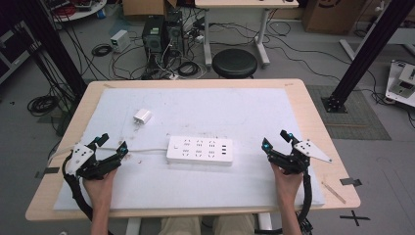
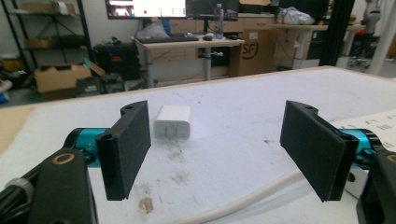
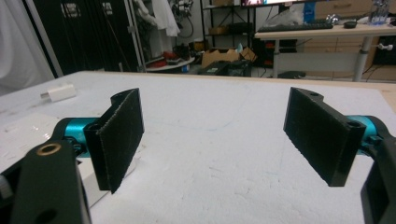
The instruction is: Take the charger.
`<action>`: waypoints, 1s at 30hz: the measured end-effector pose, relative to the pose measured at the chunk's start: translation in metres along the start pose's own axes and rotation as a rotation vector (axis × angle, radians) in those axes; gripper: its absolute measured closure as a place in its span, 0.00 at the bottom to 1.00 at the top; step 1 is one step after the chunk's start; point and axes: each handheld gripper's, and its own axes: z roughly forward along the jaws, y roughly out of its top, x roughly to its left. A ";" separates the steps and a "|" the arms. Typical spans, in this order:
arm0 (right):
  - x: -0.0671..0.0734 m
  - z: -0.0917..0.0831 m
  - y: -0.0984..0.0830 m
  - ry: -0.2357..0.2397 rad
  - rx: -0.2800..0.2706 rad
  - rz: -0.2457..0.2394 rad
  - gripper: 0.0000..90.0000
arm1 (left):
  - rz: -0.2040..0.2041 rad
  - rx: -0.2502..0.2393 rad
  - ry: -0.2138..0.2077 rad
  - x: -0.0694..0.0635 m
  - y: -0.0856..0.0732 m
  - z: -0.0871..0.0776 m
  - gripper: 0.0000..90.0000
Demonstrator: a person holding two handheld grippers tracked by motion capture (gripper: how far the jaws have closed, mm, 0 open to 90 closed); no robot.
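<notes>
A white power strip (image 1: pixel 199 151) lies flat at the middle of the white mat, its white cord (image 1: pixel 144 151) running left toward my left gripper (image 1: pixel 113 143). A small white charger plug (image 1: pixel 142 116) rests behind it to the left. The left gripper view has that charger plug (image 2: pixel 172 121) ahead between the spread jaws, prongs toward the camera, with the cord (image 2: pixel 247 199) crossing below. My left gripper (image 2: pixel 217 151) is open and holds nothing. My right gripper (image 1: pixel 276 138), right of the strip, is open and holds nothing too. In the right gripper view the charger plug (image 3: pixel 60 92) sits far left.
The wooden table (image 1: pixel 313 117) carries a white mat (image 1: pixel 244 105). Behind the table stand a black stool (image 1: pixel 234 63), computer towers and tangled cables on the floor. Black frame posts rise at both sides. Tape marks lie near the table's right front corner.
</notes>
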 end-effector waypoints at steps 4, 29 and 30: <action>0.001 0.001 0.000 -0.002 0.002 -0.014 0.23 | -0.011 -0.005 -0.007 0.001 0.000 0.001 0.27; 0.000 0.000 0.000 -0.007 -0.006 0.001 0.23 | -0.032 0.139 0.004 -0.002 0.005 0.012 0.27; 0.000 0.000 0.000 -0.008 -0.010 -0.004 0.23 | -0.036 0.149 -0.008 -0.002 0.007 0.013 0.27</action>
